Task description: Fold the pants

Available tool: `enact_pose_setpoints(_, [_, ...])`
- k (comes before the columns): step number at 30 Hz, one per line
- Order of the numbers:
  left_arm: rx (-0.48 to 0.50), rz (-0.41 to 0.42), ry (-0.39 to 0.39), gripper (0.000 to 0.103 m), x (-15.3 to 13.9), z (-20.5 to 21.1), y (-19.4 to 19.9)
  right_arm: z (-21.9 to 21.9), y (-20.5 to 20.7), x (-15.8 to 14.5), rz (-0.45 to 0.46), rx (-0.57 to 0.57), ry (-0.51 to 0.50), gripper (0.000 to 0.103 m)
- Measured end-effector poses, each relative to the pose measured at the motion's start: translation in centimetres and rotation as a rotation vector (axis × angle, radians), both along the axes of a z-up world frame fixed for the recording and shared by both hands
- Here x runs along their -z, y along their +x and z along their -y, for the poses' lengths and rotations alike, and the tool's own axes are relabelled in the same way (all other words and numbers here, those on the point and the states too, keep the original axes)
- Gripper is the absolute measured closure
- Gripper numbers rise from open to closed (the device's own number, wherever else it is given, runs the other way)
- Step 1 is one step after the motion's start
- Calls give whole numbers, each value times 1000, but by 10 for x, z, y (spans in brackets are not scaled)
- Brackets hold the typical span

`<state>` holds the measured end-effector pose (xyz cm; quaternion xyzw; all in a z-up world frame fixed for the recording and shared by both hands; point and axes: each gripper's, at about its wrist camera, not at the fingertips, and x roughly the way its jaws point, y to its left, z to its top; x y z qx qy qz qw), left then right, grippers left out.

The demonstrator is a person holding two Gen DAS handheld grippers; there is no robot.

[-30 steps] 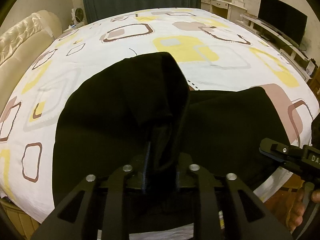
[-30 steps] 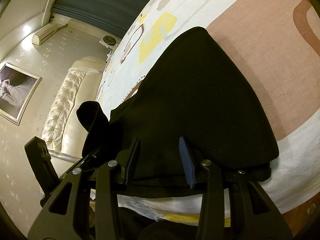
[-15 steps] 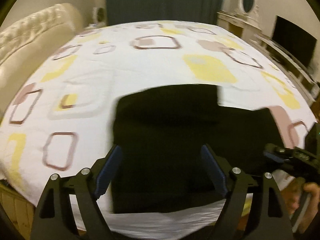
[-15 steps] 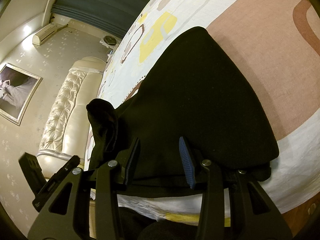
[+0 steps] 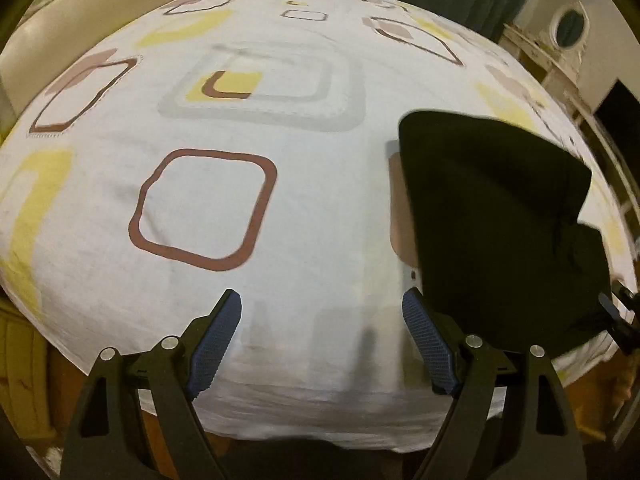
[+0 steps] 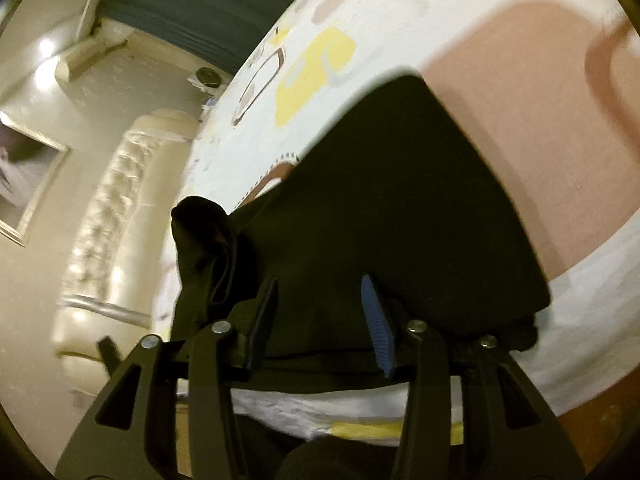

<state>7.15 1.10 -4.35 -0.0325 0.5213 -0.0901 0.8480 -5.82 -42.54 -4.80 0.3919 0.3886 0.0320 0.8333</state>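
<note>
The black pants lie folded in a compact pile near the bed's front edge, at the right of the left wrist view. My left gripper is open and empty, over bare sheet to the left of the pile. My right gripper is open, its blue-padded fingers low over the front edge of the pants. A raised fold of black cloth stands at the pile's left end. No cloth sits between the right jaws.
The bed has a white sheet with brown, yellow and grey squares. A cream padded headboard is at the left. A dresser with an oval mirror and a dark screen stand at the right. The right gripper's tip shows at the right edge.
My left gripper let go of the pants fold, opened wide and swung left over bare sheet. The fold dropped onto the pile. My right gripper stayed open in place.
</note>
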Motion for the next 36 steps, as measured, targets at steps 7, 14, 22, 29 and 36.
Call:
enact_pose_setpoints(7, [22,49,13,21,-2,2,-2,-47,46,-12,13,-126,41,37])
enact_pose_setpoints(14, [-2,36,-4,21,-1,-7,1,-78,89,14,-49,-173,134,37])
enact_pose_setpoints(22, [-5,32,-9,21,0,-7,2,-120,107,23,-103,-279,112,72])
enact_pose_setpoints(29, [5,44,-1,21,-1,-4,0,-135,101,-2,-39,-292,61,89])
enact_pose_setpoints(36, [-1,47,12,21,-1,-3,-1,-138,92,-64,103,-315,71,91])
